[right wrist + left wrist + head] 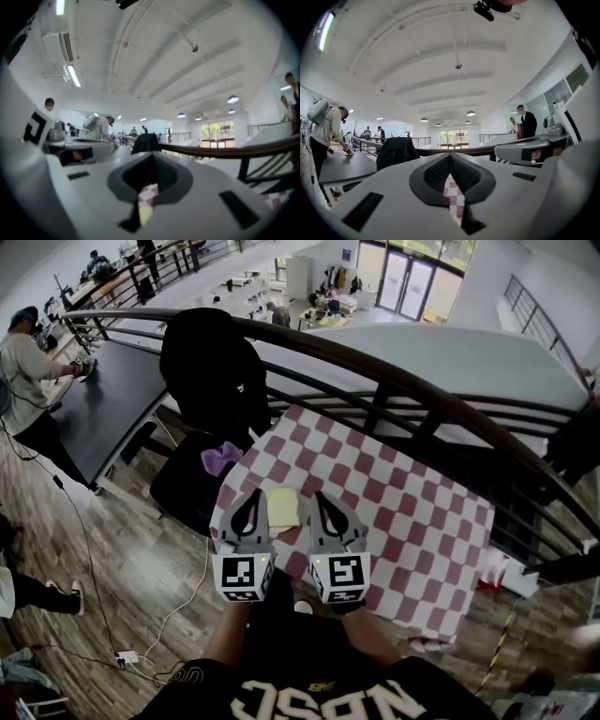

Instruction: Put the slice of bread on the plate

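In the head view both grippers are held up side by side over the near edge of a table (422,521) with a red-and-white checked cloth. A pale yellow, roughly square flat thing (282,507) lies on the cloth between them; I cannot tell whether it is the bread or the plate. My left gripper (253,495) has its jaws together with nothing in them. My right gripper (322,498) is shut and empty too. Each gripper view points level into the hall. Between the left gripper's (451,155) jaws only checked cloth shows. Under the right gripper's (152,154) jaws I see a sliver of cloth and the yellow thing (145,215).
A curved dark railing (403,381) runs behind the table. A black jacket hangs on a chair (211,362) at the table's left, with a purple cloth (222,458) on the seat. A person (23,362) works at a dark table (103,409) farther left. A white cable and power strip (127,657) lie on the floor.
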A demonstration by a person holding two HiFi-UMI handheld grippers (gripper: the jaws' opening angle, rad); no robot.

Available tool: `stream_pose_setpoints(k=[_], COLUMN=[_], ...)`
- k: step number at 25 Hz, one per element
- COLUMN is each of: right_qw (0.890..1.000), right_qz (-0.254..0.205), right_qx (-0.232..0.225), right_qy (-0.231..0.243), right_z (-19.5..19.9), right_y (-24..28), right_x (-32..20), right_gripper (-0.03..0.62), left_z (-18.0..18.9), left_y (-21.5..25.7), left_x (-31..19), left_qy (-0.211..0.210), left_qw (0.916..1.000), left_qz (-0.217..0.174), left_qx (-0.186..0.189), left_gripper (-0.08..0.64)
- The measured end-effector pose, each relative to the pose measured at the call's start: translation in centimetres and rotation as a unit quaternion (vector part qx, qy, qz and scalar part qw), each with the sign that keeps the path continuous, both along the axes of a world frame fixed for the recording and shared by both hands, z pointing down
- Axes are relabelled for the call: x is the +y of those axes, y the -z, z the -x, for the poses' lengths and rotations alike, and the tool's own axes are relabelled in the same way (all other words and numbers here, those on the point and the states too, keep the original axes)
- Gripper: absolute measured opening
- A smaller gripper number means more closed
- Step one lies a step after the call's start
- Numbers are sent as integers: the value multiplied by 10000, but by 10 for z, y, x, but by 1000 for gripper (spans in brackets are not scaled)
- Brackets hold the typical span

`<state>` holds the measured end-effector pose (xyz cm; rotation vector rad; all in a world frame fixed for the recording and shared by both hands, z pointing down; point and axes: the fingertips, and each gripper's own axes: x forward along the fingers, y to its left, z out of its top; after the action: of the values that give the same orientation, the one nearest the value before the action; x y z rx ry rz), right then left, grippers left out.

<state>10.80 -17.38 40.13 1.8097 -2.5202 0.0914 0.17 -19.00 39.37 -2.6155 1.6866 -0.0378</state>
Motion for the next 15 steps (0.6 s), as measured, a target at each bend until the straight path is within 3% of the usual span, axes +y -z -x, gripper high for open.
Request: stream_pose_setpoints(k=[5,15], right_qw=[9999,9983], right_qz=[83,187], right_qx=[27,36], right_qy=[-132,-546], right_z=[-15,-51], right_y=[-9,-19], right_x=[10,25], right_gripper=[15,15], left_z=[-10,-48], left_y=[-18,-23], left_x=[10,24], left_qy=[-103,-522], left_qw=[9995,9980], left_qz=[277,349], left_qx=[102,33], left_gripper=[18,18])
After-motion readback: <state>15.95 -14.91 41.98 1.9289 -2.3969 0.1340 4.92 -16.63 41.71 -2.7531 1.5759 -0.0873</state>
